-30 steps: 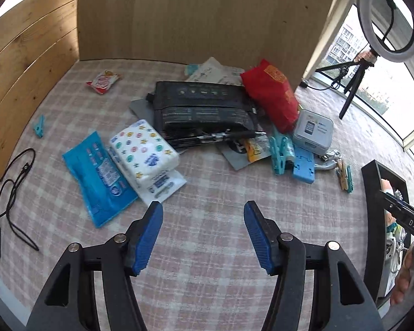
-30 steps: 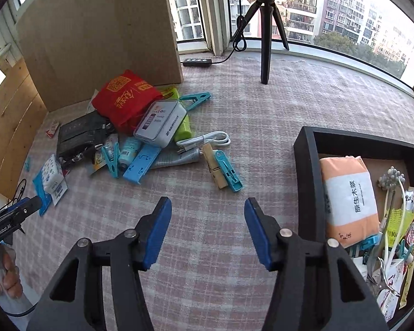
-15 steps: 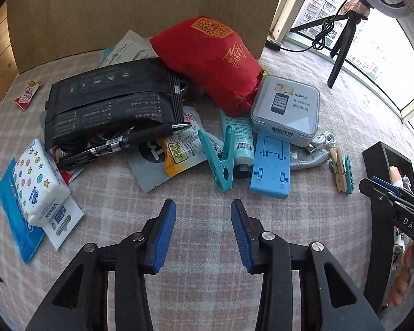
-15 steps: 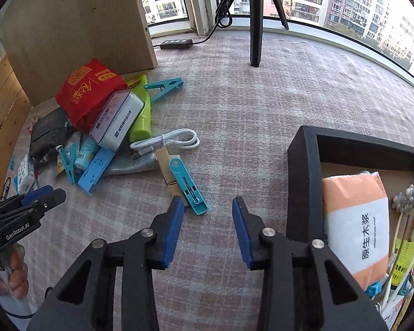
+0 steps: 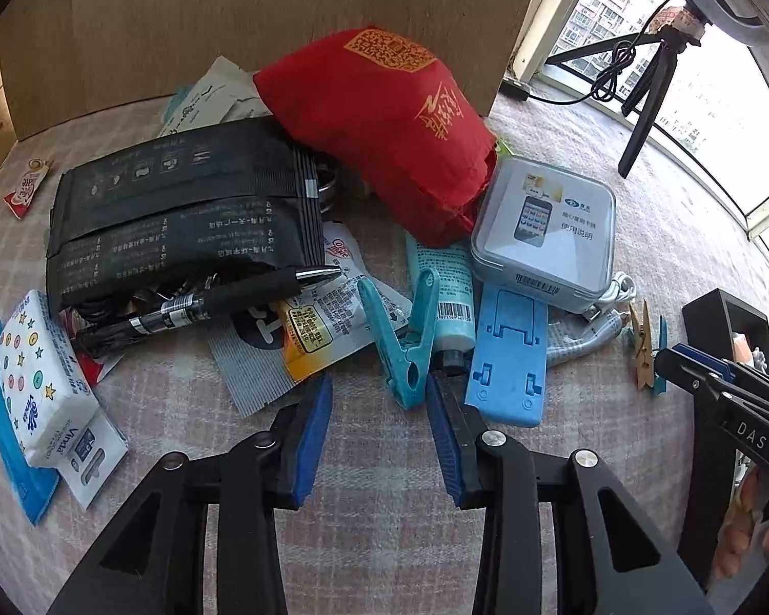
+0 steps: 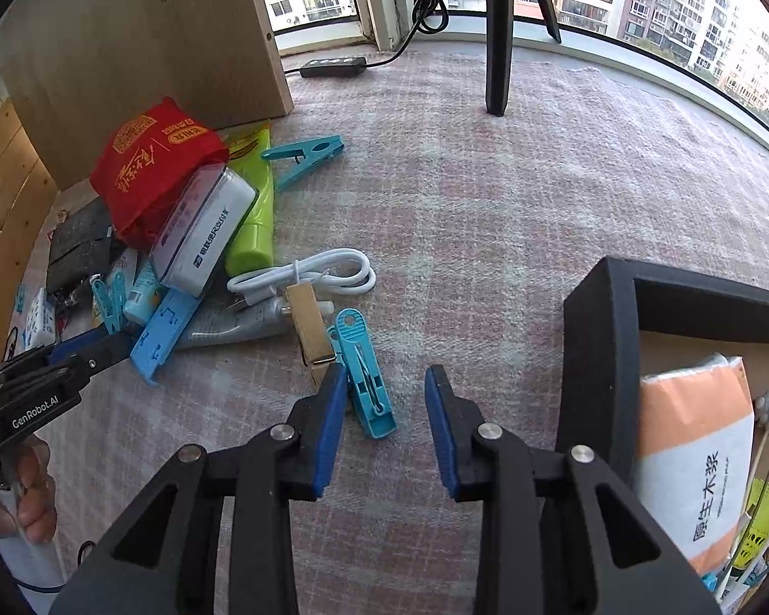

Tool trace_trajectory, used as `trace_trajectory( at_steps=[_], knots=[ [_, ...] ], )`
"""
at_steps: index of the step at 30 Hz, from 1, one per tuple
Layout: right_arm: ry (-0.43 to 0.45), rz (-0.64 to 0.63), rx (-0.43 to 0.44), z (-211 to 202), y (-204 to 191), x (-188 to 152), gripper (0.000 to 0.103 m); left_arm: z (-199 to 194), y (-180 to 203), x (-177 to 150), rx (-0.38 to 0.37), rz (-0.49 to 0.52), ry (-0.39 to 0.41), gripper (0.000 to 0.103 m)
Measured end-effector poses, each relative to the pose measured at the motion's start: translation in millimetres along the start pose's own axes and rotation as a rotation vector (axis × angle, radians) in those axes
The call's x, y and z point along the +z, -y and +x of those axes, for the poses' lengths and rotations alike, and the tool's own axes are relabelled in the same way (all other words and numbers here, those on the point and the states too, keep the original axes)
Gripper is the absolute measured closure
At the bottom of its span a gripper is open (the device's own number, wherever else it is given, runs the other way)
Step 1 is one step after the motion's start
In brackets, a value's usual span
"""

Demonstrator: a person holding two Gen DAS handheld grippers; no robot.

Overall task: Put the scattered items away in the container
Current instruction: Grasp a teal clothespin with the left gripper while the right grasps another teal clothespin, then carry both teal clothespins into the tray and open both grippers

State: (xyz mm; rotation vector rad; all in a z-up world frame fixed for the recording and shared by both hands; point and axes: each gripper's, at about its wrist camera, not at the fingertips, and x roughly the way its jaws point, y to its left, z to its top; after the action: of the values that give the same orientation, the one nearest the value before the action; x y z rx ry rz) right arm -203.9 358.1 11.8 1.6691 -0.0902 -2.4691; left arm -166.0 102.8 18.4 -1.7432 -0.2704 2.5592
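Observation:
My left gripper (image 5: 379,389) hovers low over the pile, jaws closing. The tail of a teal clothespin (image 5: 402,338) lies between its fingertips, and the pads do not press on it. Beside the clothespin lie a blue phone stand (image 5: 507,359), a black pen (image 5: 215,302) and a red pouch (image 5: 384,133). My right gripper (image 6: 384,379) is also closing over a blue clothespin (image 6: 364,374), which lies against its left finger and is not clamped. A wooden clip (image 6: 310,328) sits just left of the blue clothespin. The black container (image 6: 597,359) stands to the right, holding a tissue pack (image 6: 692,461).
A grey tin (image 5: 543,230), black packets (image 5: 179,215), tissue packs (image 5: 36,374) and a white cable (image 6: 307,277) crowd the checked cloth. A wooden board (image 5: 282,15) walls the back. A tripod leg (image 6: 497,31) stands far behind. A hand (image 6: 31,492) holds the left gripper.
Both grippers have come down and forward toward the pile, and their jaws have narrowed. The teal clothespin now sits at the left fingertips and the blue one at the right.

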Motion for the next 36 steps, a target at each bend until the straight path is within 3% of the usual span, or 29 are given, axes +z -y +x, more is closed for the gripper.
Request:
trace_trajectory(
  at_steps=[9, 14, 20, 22, 36],
  knots=[
    [-0.01, -0.006, 0.012, 5, 0, 2, 0.08, 5, 16, 4, 0.022, 0.026, 0.017, 0.07],
    [-0.009, -0.012, 0.011, 7, 3, 5, 0.081, 8, 19, 7, 0.037, 0.033, 0.03, 0.084],
    [-0.001, -0.076, -0.043, 14, -9, 4, 0.081, 10, 21, 7, 0.04, 0.036, 0.041, 0.085],
    [0.001, -0.074, -0.058, 14, -10, 5, 0.085, 10, 19, 6, 0.031, 0.026, 0.044, 0.085],
    [0.078, 0.071, -0.005, -31, -4, -21, 0.085, -17, -6, -28, 0.005, -0.029, 0.035, 0.085]
  ],
)
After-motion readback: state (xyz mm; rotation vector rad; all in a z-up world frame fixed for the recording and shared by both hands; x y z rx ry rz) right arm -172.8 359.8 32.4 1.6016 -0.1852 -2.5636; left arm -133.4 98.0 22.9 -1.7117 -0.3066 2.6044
